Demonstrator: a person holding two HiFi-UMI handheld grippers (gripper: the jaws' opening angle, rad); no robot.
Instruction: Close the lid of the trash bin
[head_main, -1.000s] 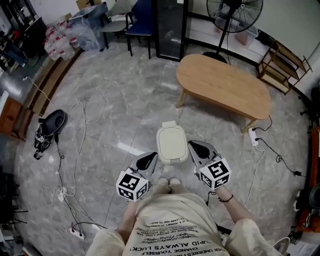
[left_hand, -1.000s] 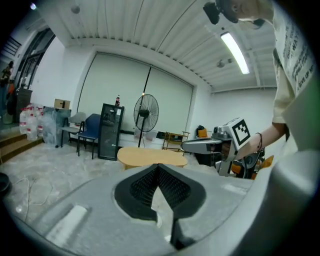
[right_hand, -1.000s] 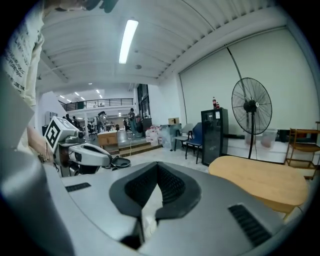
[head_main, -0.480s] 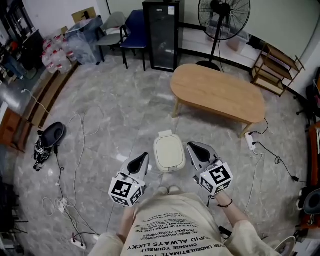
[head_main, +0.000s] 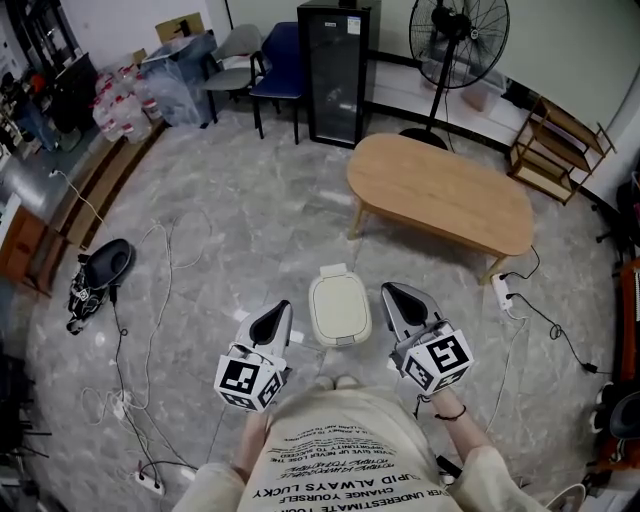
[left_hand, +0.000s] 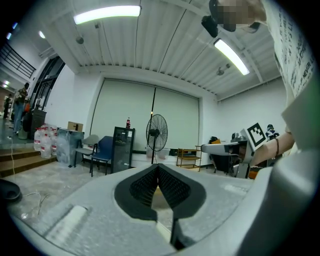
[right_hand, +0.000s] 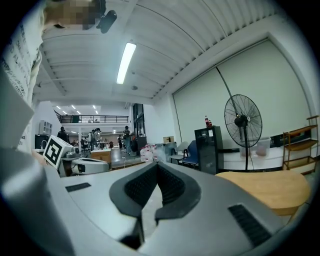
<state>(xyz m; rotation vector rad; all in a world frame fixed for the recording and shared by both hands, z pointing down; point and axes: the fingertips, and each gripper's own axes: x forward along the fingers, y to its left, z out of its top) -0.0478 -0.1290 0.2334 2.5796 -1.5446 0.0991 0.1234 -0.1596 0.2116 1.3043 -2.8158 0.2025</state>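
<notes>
shirt (head_main: 345, 440), "always lucky", "change yourself", upside down

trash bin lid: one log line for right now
trash bin lid: closed | left tool: shut, empty | right tool: shut, empty | contact: none

A wooden table (head_main: 440, 195) stands on the marble floor (head_main: 230, 200) near a standing fan (head_main: 458, 35) and black cabinet (head_main: 335, 70).

The right gripper (right_hand: 156, 165) points level across a room, its grey jaws with black ribbed pads pressed together and nothing between them. Ahead and to its right stands a black pedestal fan (right_hand: 242, 121). Nearer straight ahead is a black glass-door cabinet (right_hand: 207, 145) with a small bottle (right_hand: 206, 121) on top. A pale oval wooden table (right_hand: 265, 187) lies close on its right. The left gripper (right_hand: 100, 165), with its square-marker cube, shows off to its left.
</notes>
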